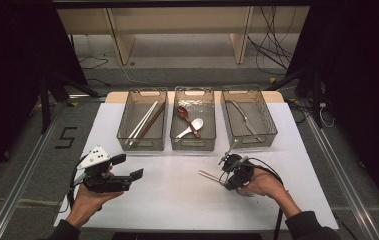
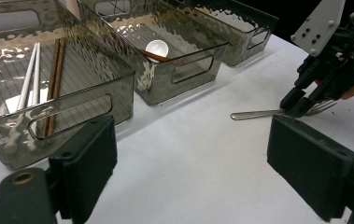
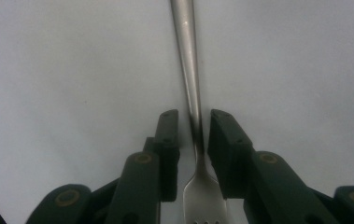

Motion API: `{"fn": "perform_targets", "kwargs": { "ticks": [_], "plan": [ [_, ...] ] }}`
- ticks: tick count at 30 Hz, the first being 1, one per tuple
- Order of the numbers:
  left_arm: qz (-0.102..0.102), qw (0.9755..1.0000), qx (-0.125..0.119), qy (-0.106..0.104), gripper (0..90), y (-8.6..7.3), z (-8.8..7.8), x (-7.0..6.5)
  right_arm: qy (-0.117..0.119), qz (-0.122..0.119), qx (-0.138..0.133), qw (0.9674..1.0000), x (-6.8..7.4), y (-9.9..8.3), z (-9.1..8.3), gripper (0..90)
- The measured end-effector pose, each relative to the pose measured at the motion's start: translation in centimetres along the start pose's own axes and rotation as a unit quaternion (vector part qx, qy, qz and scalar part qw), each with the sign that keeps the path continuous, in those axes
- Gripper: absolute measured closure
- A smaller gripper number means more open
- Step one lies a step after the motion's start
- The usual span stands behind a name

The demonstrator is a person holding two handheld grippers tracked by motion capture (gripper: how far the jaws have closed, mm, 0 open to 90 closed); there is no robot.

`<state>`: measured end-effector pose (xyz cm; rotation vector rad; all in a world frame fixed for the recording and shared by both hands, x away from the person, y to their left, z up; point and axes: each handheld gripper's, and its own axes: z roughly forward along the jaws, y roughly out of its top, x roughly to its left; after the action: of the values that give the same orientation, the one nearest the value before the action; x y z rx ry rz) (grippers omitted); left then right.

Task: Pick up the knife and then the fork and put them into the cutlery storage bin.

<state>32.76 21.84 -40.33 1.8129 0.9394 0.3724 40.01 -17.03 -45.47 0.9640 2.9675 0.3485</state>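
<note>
My right claw (image 3: 194, 140) straddles fork (image 3: 191, 93) neck, jaws narrow w/ slim gaps, handle running straight ahead; left claw (image 2: 191, 163) wide, farther off

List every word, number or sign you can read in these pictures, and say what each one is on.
"5" – a dark figure marked on the grey floor, left of the white table, seen in the high view.
Nothing else is legible: the three clear bins, the chopsticks, the spoons and the fork carry no readable marking, and neither does the grey plate on the far claw.
</note>
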Motion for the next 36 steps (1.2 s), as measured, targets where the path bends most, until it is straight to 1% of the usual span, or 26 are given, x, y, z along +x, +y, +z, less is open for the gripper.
{"fn": "perform_targets", "kwargs": {
  "ticks": [5, 12, 21, 33, 35, 36],
  "plan": [
    [0.000, 1.0000, 0.000, 0.000, 15.5, -0.01, 0.02, 0.01, -0.002, -0.010, 0.003, 0.9999, 0.17, 0.00, 0.01, 77.2],
    [0.000, 1.0000, 0.000, 0.000, 15.4, 0.00, 0.00, -0.01, -0.008, -0.017, 0.009, 0.9998, 0.29, 0.00, 0.03, 83.0],
    [0.000, 1.0000, 0.000, 0.000, 15.4, 0.00, 0.02, 0.01, -0.007, -0.035, 0.016, 0.9992, 0.59, 0.04, 0.04, 84.9],
    [-0.001, 1.0000, -0.001, 0.000, 15.5, 0.02, 0.00, 0.00, 0.000, -0.043, 0.020, 0.9989, 0.52, -0.14, -0.05, 85.6],
    [-0.001, 1.0000, 0.000, 0.000, 15.5, 0.01, 0.00, 0.01, 0.000, -0.044, 0.022, 0.9988, 0.50, -0.14, -0.11, 85.7],
    [-0.001, 1.0000, -0.001, 0.000, 15.5, 0.01, 0.00, 0.01, -0.003, -0.045, 0.019, 0.9988, 0.50, -0.16, -0.16, 85.7]
  ]
}}
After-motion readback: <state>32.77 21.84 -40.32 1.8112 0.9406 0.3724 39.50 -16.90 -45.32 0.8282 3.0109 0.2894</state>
